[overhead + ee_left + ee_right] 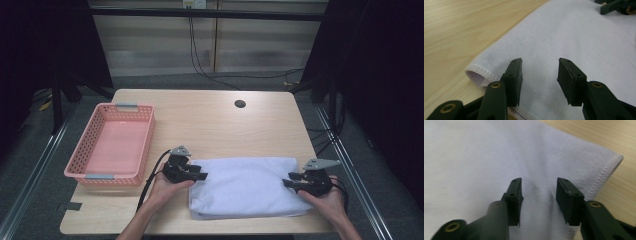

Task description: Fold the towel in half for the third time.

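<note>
Terry cloth, white and folded into a flat rectangle, lies on the near half of the wooden worktop (215,120), its long side running left to right in front of the person. This towel (245,185) looks soft, limp and light; by its look it will sag and unfold if lifted at one point only, so it wants a hold at both short ends at once.

At the towel's left end sits the left gripper (199,175), its fingers (515,75) spread apart with cloth showing between them, hovering just over the folded, stitched edge. At the opposite short end the right gripper (291,181) matches it, fingers (568,197) likewise spread, just inside the hemmed corner. Neither pair pinches anything yet.

A sound grasp would probably pinch through all the layers close to the hems, where the stitching gives the fabric a firmer rim; a grip on the top layer alone would likely peel the fold open. The pile offers good friction, so slipping seems a small risk.

To the left of the towel, well apart from it, stands a pink plastic basket (145,142) with perforated walls, its floor bare.
</note>
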